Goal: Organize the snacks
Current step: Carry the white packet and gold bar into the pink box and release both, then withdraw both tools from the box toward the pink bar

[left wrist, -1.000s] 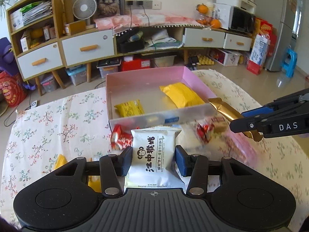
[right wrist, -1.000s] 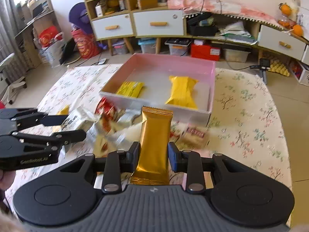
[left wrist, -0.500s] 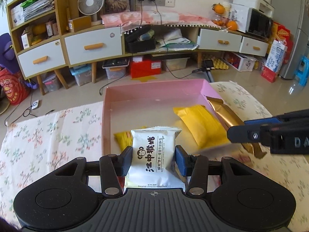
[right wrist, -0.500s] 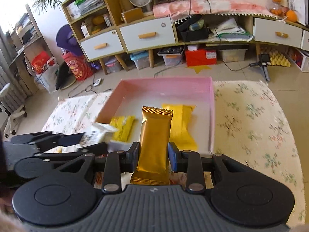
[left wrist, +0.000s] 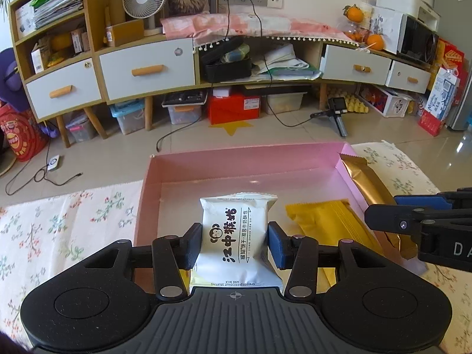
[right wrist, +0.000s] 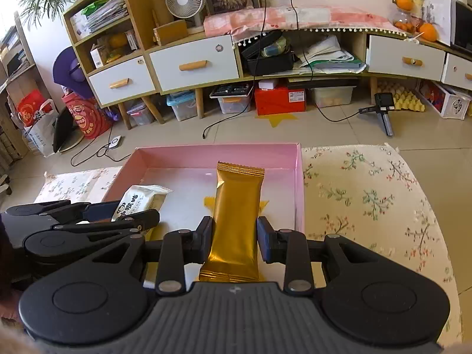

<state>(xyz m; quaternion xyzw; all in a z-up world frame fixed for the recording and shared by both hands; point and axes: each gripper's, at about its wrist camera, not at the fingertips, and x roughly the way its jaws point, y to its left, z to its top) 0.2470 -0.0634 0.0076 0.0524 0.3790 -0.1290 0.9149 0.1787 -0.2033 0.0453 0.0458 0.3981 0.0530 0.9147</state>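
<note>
The left tongs (left wrist: 235, 243) are pinching a white biscuit packet (left wrist: 237, 236) by its two long sides, and the right tongs (right wrist: 234, 237) are clamping a slim gold bar wrapper (right wrist: 236, 221) the same way. Both packets are hanging over the open pink box (left wrist: 206, 162), which is sitting on the floral-clothed desk (right wrist: 368, 200); a yellow packet (left wrist: 321, 224) is lying on the box floor between the two pairs of tongs.

The step in hand appears to be dropping both snacks into the box. To do it well, the person is best lowering each packet close to the bare floor of the box before letting go. The white packet suits the empty left part, the gold bar the strip beside the right wall, so neither is landing on the yellow packet or tipping over the rim.
</note>
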